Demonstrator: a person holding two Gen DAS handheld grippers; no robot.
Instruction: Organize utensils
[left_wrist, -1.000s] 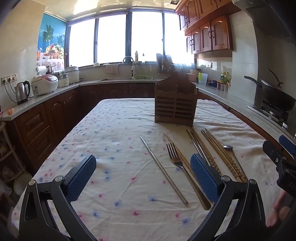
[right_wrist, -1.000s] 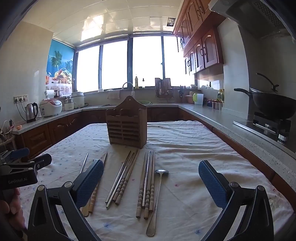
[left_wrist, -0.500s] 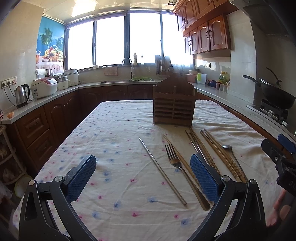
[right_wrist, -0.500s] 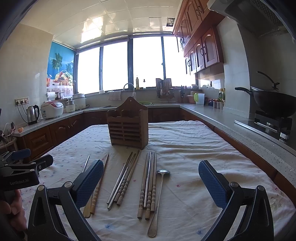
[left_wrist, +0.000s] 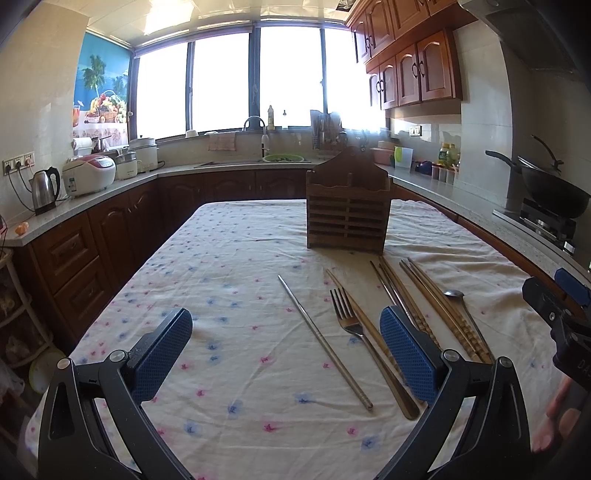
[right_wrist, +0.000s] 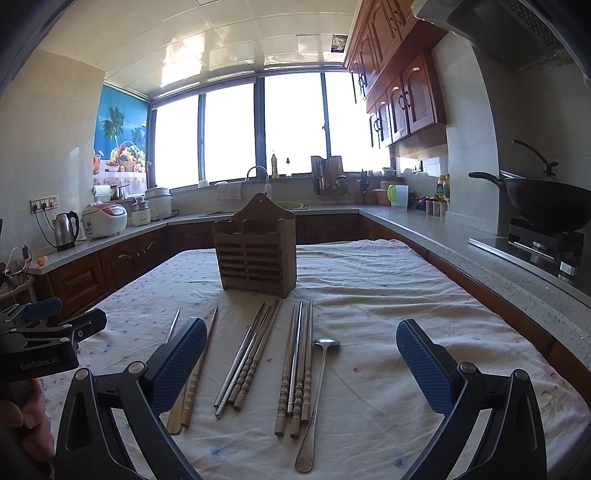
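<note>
Wooden utensil holder (right_wrist: 256, 251) stands beyond both released tongs, left (left_wrist: 286, 354) and right (right_wrist: 301, 363); chopsticks (right_wrist: 295, 363), spoon (right_wrist: 316, 391) and a half-hidden fork (left_wrist: 356, 332) lie between.

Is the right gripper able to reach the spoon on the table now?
Probably yes. The right gripper is open and holds nothing, and the spoon lies flat just ahead between its fingers, beside the chopsticks. Nothing covers it, though the chopsticks lie very close.

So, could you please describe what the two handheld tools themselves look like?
Both the left tool and the right tool have black angular linkage frames with silver pivot bolts and blue, grid-textured rectangular finger pads. The left tool's black body reads "GenRobot.AI" in the right wrist view.
</note>
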